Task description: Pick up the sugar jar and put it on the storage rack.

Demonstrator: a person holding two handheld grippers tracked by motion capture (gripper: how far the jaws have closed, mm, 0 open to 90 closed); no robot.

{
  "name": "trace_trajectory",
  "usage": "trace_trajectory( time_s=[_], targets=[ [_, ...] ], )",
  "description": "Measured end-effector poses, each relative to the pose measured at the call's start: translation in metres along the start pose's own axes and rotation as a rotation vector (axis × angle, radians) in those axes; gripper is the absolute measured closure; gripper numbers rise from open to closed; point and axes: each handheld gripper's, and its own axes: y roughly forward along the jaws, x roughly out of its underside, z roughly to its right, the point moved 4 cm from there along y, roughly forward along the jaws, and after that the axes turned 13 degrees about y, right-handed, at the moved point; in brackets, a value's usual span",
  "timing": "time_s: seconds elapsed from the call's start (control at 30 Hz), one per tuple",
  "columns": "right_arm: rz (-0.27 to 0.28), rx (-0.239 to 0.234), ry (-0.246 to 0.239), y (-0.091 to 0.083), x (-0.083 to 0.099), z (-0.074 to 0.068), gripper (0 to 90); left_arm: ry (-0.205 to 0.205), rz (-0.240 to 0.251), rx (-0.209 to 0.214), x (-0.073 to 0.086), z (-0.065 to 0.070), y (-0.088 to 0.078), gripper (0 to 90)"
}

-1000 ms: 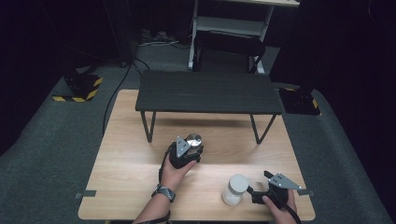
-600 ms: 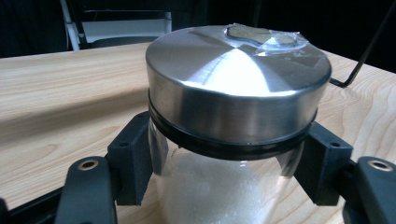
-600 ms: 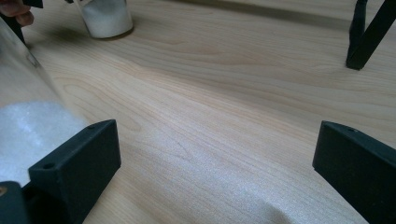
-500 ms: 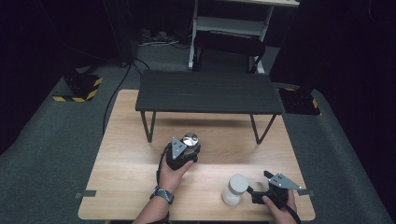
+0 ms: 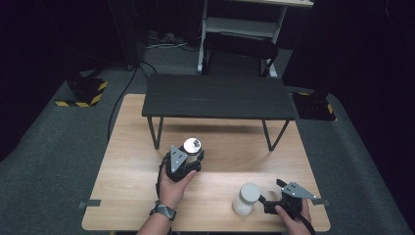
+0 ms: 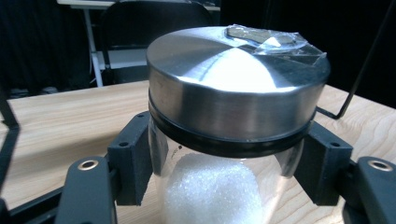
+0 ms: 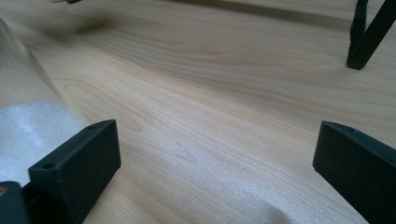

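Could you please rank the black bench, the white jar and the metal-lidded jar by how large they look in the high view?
1. Black bench, plainly the largest.
2. and 3. White jar and metal-lidded jar: too alike to rank, and the left claw hides the latter's body.

The lidded jar (image 5: 192, 145), clamped in the left claw (image 5: 188, 157), has been edged a touch farther across the bench (image 5: 132, 166), toward the black stand (image 5: 218, 97) — slightly, steadily.

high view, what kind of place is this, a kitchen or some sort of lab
Most likely a lab or recording studio, not a kitchen: a bare wooden table against black surroundings, hazard-striped tape on grey carpet, cables trailing across the floor, and a hand-held left gripper clamped on a metal-lidded jar.
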Motion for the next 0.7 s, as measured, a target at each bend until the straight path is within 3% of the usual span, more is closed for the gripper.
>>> trace_trajectory(
  time_s=[0.37, 0.7],
  targets=[
    [0.005, 0.002, -0.003, -0.001, 0.001, 0.0, 0.3, 0.033, 0.018, -0.064, -0.019, -0.002, -0.027, 31.4],
    [0.008, 0.002, 0.009, -0.001, 0.001, 0.0, 0.3, 0.026, 0.054, -0.093, -0.033, -0.003, -0.041, 31.4]
  ],
)
